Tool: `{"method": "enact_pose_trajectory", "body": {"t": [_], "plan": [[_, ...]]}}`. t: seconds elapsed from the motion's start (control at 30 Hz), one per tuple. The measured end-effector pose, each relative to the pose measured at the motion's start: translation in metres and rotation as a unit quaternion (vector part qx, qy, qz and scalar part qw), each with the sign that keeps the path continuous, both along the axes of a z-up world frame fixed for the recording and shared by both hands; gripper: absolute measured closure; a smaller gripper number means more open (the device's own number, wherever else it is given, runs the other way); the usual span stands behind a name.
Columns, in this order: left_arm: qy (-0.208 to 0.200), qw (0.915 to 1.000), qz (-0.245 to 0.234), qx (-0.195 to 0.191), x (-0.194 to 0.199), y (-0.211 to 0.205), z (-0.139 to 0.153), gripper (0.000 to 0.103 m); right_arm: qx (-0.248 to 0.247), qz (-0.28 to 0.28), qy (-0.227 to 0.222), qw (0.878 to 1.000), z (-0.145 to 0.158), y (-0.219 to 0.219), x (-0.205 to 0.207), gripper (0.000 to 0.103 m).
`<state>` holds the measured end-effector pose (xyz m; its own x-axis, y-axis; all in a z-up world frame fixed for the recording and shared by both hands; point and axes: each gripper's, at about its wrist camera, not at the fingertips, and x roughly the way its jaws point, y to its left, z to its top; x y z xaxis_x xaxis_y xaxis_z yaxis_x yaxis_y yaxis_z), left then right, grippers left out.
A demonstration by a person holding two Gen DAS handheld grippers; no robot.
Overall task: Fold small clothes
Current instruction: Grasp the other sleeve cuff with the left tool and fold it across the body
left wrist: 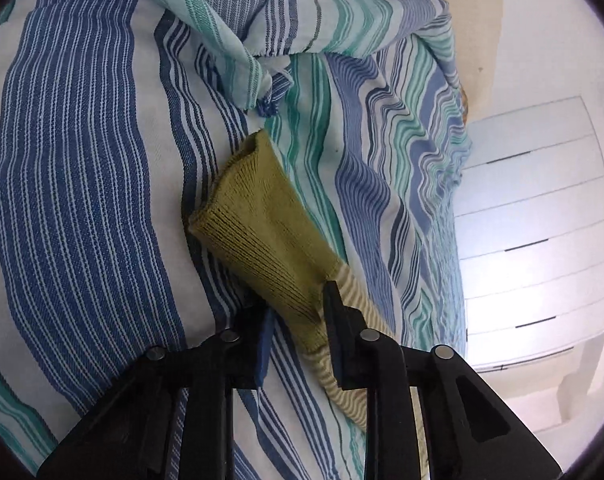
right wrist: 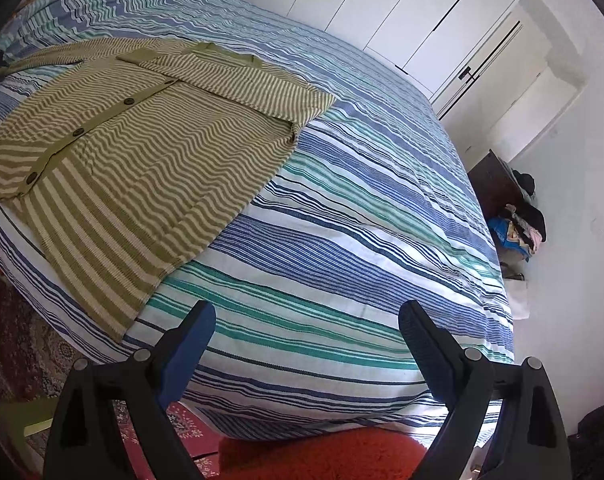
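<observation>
A green-and-cream striped cardigan (right wrist: pixel 133 152) lies flat on the striped bedspread (right wrist: pixel 362 220), buttons up, one sleeve folded across its chest. In the left wrist view my left gripper (left wrist: pixel 297 312) is shut on the olive ribbed cuff (left wrist: pixel 261 232) of the other sleeve, low over the bedspread (left wrist: pixel 81 180). My right gripper (right wrist: pixel 306 320) is open and empty, above the bed's near edge, right of the cardigan's hem.
A bunched fold of bedspread (left wrist: pixel 261 40) lies beyond the cuff. White wardrobe doors (right wrist: pixel 402 20) stand behind the bed. A dark stand with a pile of clothes (right wrist: pixel 518 224) is at the right. A red patterned rug (right wrist: pixel 322 456) covers the floor below.
</observation>
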<state>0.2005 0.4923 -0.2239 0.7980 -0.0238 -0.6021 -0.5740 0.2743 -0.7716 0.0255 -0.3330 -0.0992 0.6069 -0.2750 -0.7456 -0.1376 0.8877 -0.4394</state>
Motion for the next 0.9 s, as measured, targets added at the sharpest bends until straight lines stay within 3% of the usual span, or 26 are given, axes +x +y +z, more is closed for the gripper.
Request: {"method": "enact_pose_trajectory", "body": {"t": [0.1, 0.23, 0.4, 0.53, 0.67, 0.77, 0.9], "plan": [[0.02, 0.9992, -0.008, 0.034, 0.002, -0.006, 0.012, 0.096, 0.001, -0.002, 0.002, 1.0, 0.0, 0.001, 0.002, 0.011], [0.04, 0.9921, -0.055, 0.105, 0.025, -0.027, 0.055, 0.097, 0.0, 0.002, 0.001, 1.0, 0.0, 0.002, 0.001, 0.011], [-0.004, 0.9746, -0.15, 0.166, 0.092, -0.102, 0.138, 0.097, 0.014, -0.001, -0.014, 1.0, 0.005, -0.005, -0.004, 0.011], [-0.051, 0.9488, -0.242, 0.196, 0.146, -0.208, 0.199, 0.097, 0.032, -0.008, -0.037, 0.999, 0.013, -0.012, -0.011, 0.011], [-0.091, 0.9142, -0.328, 0.22, 0.188, -0.335, 0.239, 0.097, 0.044, -0.01, -0.056, 0.997, 0.02, -0.018, -0.019, 0.011], [-0.109, 0.8897, -0.381, 0.227, 0.205, -0.427, 0.248, 0.097, 0.053, -0.009, -0.067, 0.996, 0.025, -0.022, -0.023, 0.011], [-0.107, 0.8672, -0.436, 0.216, 0.214, -0.528, 0.232, 0.098, 0.064, -0.01, -0.078, 0.995, 0.028, -0.029, -0.027, 0.011]]}}
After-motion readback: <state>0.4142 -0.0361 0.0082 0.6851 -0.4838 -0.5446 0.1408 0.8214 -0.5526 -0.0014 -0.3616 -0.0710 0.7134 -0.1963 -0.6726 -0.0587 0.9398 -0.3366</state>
